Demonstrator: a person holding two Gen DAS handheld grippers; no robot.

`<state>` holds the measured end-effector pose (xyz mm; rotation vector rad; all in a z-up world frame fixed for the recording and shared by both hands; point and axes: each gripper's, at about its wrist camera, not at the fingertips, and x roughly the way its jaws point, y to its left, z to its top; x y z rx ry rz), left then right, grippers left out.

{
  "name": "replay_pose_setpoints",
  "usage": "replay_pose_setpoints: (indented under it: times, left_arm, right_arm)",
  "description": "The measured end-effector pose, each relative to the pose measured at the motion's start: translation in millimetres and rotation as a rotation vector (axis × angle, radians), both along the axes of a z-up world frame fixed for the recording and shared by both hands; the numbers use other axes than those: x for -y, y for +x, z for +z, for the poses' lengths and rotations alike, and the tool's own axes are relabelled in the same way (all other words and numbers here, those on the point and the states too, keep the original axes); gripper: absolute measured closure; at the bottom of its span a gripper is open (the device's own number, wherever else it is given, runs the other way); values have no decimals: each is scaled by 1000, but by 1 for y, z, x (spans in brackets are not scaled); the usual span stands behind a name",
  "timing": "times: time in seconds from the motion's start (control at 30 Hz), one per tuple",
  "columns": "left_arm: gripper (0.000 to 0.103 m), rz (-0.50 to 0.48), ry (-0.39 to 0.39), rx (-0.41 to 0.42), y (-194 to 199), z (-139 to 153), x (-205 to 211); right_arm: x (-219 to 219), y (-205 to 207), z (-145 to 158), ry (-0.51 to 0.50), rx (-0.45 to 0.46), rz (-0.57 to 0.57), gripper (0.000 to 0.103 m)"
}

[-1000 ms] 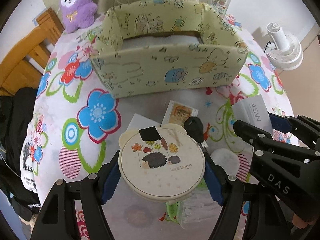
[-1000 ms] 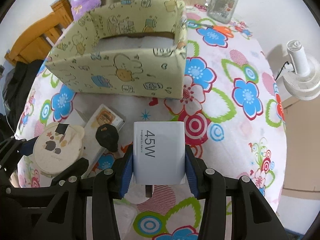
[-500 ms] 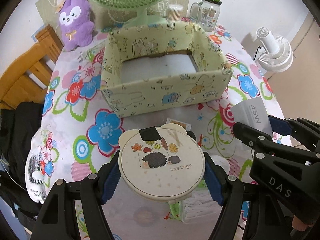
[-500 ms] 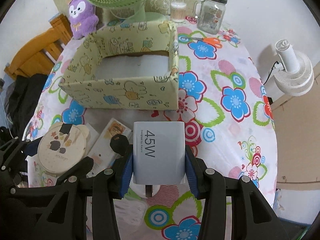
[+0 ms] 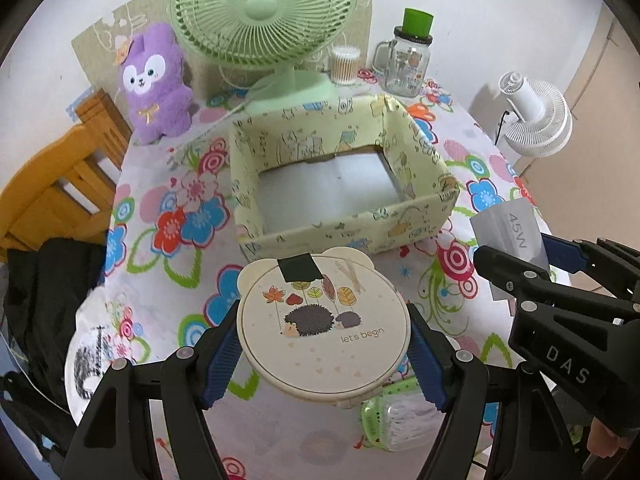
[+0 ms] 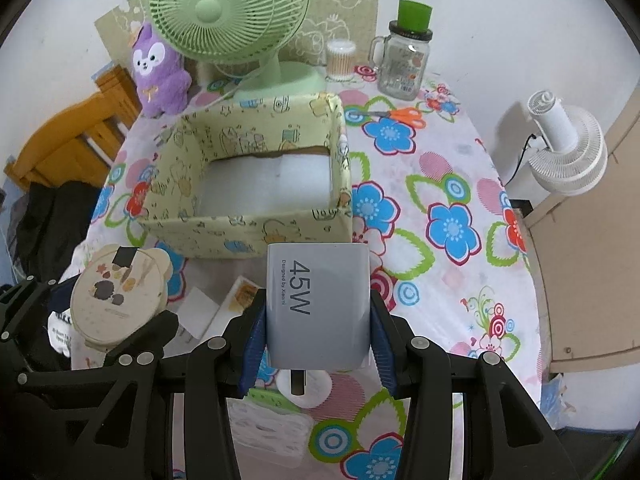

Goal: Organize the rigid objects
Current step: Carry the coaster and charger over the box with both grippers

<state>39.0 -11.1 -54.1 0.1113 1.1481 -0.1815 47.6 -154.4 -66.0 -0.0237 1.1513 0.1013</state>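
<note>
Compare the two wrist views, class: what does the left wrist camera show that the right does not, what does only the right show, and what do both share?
Only the left wrist view shows the hedgehog tin's lid up close, with its "let's begin" lettering.

Only the right wrist view shows the orange scissors behind the box and the full "45W" face of the charger.

Both show the yellow box, green fan, purple plush, glass jar and white fan; each also catches the other gripper's load.

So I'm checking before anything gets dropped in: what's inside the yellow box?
The box shows only a bare white floor. Its near wall hides the front strip of the floor in both views, so something low there can't be ruled out.
</note>
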Motion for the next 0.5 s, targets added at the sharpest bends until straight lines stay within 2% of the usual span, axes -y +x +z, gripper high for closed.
replay_pose_setpoints:
  times: [0.5]
  left_arm:
    - [26, 55, 6, 54, 30, 20, -3]
  right_arm:
    - [-2, 28, 15, 9, 27, 48, 53]
